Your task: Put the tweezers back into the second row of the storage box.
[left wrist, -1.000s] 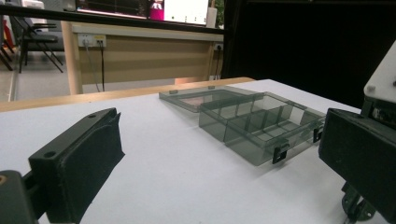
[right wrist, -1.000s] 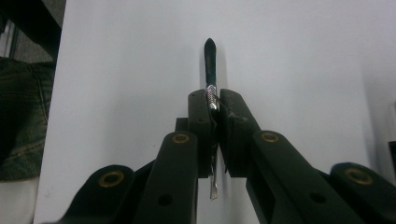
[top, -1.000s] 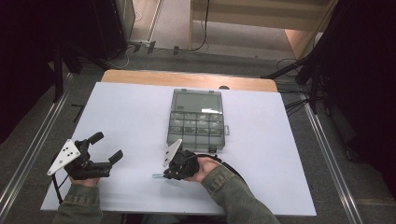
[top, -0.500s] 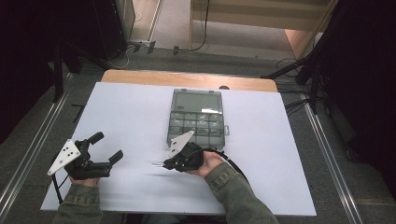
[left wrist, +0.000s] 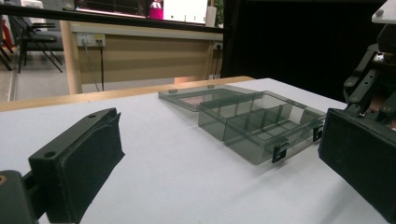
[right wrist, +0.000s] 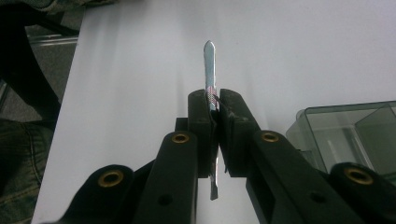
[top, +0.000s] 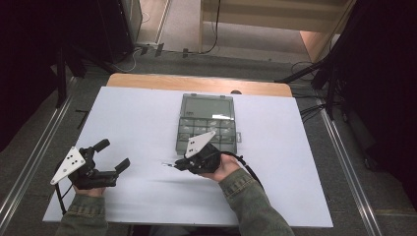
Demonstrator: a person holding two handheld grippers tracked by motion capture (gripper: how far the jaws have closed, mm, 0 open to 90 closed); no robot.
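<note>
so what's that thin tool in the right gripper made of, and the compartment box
The thin tool looks like bright metal: silvery, glossy, with a flat rounded tip; it could be steel, though that is a guess. The right gripper is shut on it. The compartment box looks like smoky see-through plastic, with its dividers visible through its walls.

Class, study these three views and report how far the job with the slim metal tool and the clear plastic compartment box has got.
Done: the clear grey plastic compartment box lies open, lid flat behind it. In hand: the right gripper is shut on a slim silver metal tool, held just above the white table in front of the box. The left gripper is open and holds nothing. Left: probably placing the tool in a compartment.
</note>
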